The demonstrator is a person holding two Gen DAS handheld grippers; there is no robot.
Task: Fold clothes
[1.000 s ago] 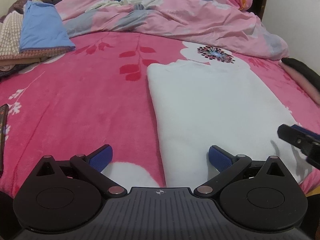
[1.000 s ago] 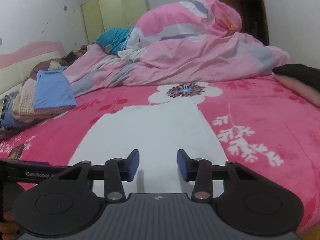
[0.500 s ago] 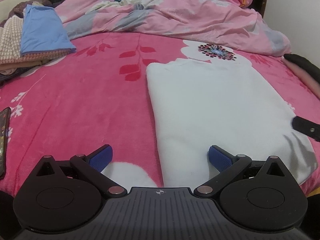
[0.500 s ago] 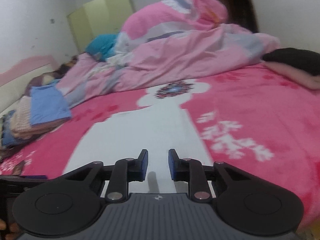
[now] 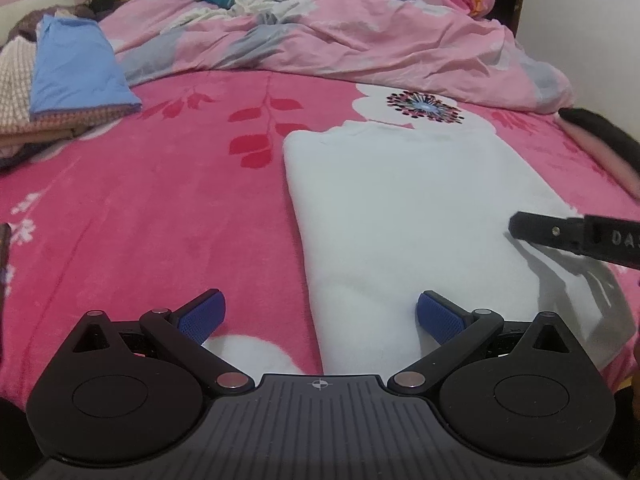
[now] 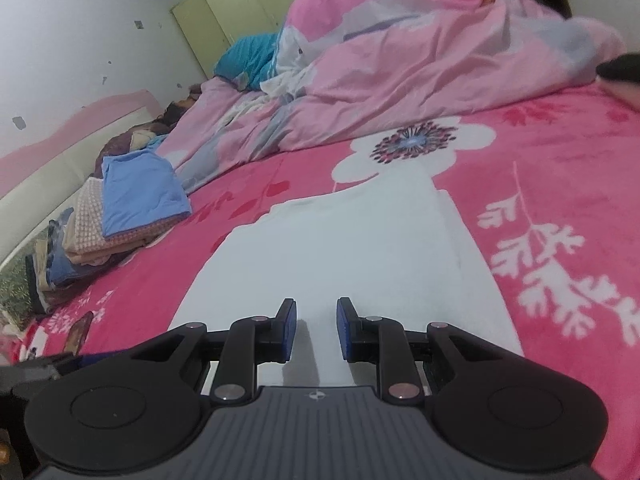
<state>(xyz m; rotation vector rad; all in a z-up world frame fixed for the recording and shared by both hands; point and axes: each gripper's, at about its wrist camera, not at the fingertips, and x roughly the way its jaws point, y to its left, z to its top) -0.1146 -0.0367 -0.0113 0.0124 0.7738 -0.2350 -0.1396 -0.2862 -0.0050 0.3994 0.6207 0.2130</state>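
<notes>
A white garment [image 5: 400, 220] lies folded into a long flat rectangle on the pink bed cover [image 5: 140, 208]. My left gripper [image 5: 320, 312] hangs open and wide over the garment's near left edge, one pad above the cover and one above the cloth. My right gripper [image 6: 317, 320] is low over the near end of the same garment [image 6: 340, 248]. Its pads stand a narrow gap apart with nothing between them. In the left wrist view, one black finger of the right gripper [image 5: 532, 230] reaches in from the right edge above the cloth.
A stack of folded clothes with a blue piece on top [image 6: 140, 196] sits at the left of the bed. A crumpled pink duvet [image 5: 360, 36] fills the far side. A dark item [image 5: 592, 128] lies at the right edge, and a phone [image 6: 78, 330] lies near the left.
The right gripper's jaws have narrowed. It has rolled and moved inward over the white garment, so its finger reaches further in from the right. The left gripper has not moved.
</notes>
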